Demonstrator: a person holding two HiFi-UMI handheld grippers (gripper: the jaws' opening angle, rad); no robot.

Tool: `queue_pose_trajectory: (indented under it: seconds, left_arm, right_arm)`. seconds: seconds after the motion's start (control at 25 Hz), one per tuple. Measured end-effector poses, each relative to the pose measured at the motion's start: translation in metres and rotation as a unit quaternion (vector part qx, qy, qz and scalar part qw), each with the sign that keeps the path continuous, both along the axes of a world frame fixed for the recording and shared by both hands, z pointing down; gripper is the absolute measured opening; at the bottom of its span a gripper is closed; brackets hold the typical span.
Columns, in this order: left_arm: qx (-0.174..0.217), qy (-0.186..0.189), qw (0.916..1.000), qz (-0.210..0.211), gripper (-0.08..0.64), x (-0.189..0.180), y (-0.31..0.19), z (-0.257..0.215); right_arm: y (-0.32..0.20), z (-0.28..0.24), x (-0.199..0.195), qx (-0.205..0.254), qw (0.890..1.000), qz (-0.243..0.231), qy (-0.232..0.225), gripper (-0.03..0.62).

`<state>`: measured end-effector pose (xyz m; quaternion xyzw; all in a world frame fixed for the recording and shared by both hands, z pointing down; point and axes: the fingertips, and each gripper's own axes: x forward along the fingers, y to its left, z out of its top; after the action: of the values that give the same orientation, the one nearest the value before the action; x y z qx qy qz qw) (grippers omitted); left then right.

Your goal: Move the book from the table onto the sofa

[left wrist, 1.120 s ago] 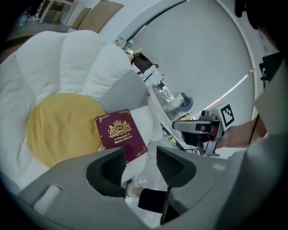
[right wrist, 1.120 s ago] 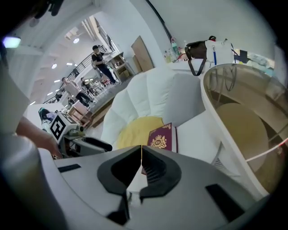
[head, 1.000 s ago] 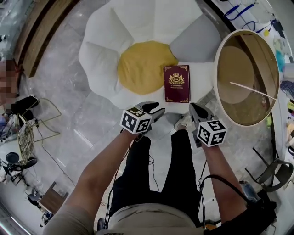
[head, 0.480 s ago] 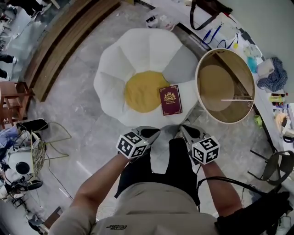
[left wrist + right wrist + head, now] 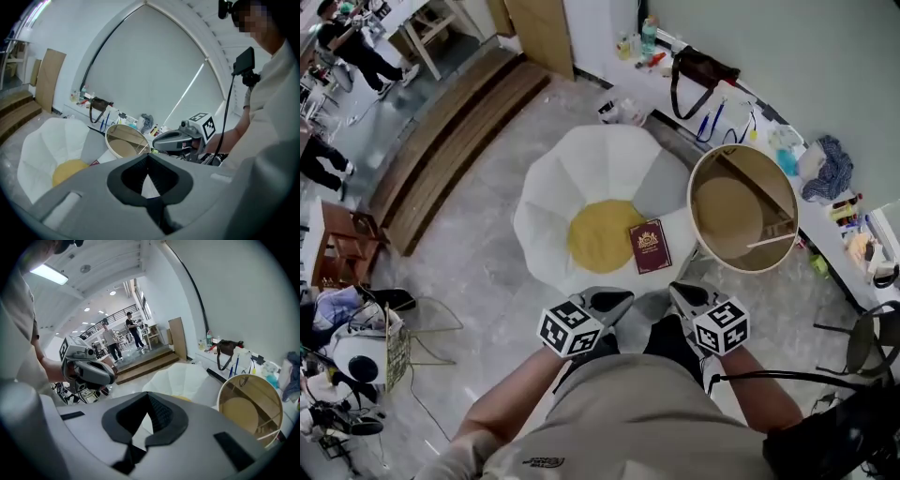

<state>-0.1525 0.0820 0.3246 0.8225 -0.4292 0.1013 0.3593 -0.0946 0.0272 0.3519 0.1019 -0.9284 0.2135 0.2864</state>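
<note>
The book (image 5: 650, 247) lies on the sofa (image 5: 581, 178) at frame centre, seemingly touching its yellow middle (image 5: 600, 234). Left gripper (image 5: 617, 299) and right gripper (image 5: 679, 292), lower centre: fingers closed, empty.

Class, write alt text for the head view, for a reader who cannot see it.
A dark red book lies on a white flower-shaped sofa with a yellow centre, beside a round table. Nearer the camera, the person's left tongs and right tongs are both shut and empty.
</note>
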Motion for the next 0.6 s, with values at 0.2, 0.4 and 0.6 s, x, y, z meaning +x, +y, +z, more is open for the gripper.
queue_pose_trajectory:
  seconds: [0.2, 0.4, 0.6]
  left_arm:
    - [0.025, -0.011, 0.9996, 0.009, 0.008, 0.005, 0.013, -0.033]
    - [0.039, -0.018, 0.9989, 0.019, 0.008, 0.011, 0.027, -0.053]
    - [0.059, -0.024, 0.9978, 0.018, 0.008, 0.012, 0.038, -0.068]
  right_arm:
    - [0.011, -0.042, -0.003, 0.034, 0.999, -0.009, -0.017, 0.012]
    - [0.027, -0.071, -0.002, 0.049, 0.998, -0.010, -0.028, 0.012]
    - [0.045, -0.091, -0.002, 0.066, 0.997, -0.019, -0.035, 0.012]
